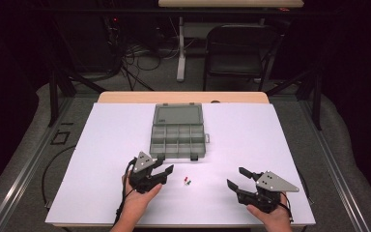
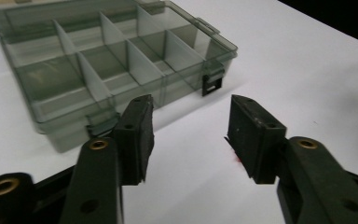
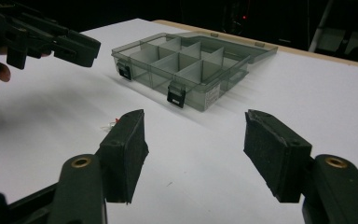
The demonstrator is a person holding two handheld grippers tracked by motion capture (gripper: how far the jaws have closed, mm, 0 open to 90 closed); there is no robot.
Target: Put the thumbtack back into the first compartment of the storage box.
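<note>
Lying on the white table (image 1: 101, 145), a grey plastic box (image 1: 178, 140) with many small compartments is open, and its lid (image 1: 178, 115) rests flat behind it, on the side away from the person. All compartments that can be seen look empty. Near the front of the box, toward the person, the left gripper (image 1: 163, 170) is held above the table with its jaws spread and nothing between them. The right gripper (image 1: 238, 177) is farther from the box, to the right, also with jaws spread and holding nothing. Between the two grippers, in front of the box, some tiny red and green pieces (image 1: 187, 182) lie on the table; what they are I cannot tell.
</note>
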